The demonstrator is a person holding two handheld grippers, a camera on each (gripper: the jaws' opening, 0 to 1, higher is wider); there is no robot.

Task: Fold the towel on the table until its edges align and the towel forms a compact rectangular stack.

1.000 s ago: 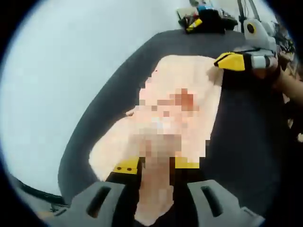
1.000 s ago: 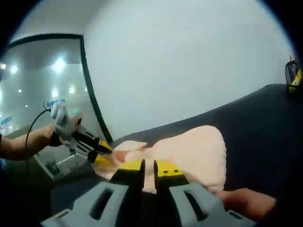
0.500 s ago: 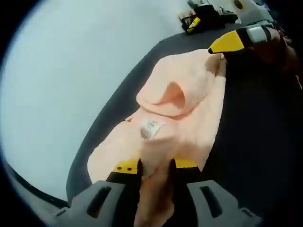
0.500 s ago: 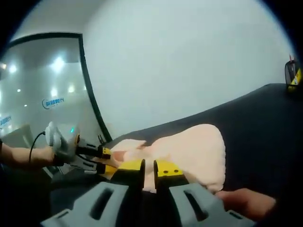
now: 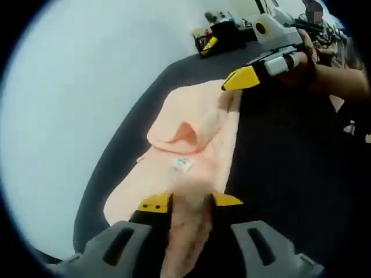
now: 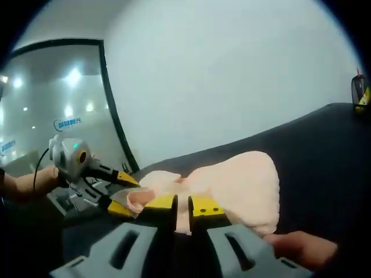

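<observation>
- Left tool point(image 5: 191, 201) is showing grey moulded arms ending in yellow tips.
- Right tool point(image 6: 182, 204) is wearing matching yellow tips on black-and-grey arms.

Towel point(image 5: 191, 150) corner (near end) behind left gripper point(image 5: 190, 201)

Bright, even light; soft fisheye blur.

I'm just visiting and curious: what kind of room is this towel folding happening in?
Probably an office or lab rather than a home: a dark table against a bare white wall, a glass partition reflecting ceiling lights, and gear cluttered at the table's far end.
</observation>
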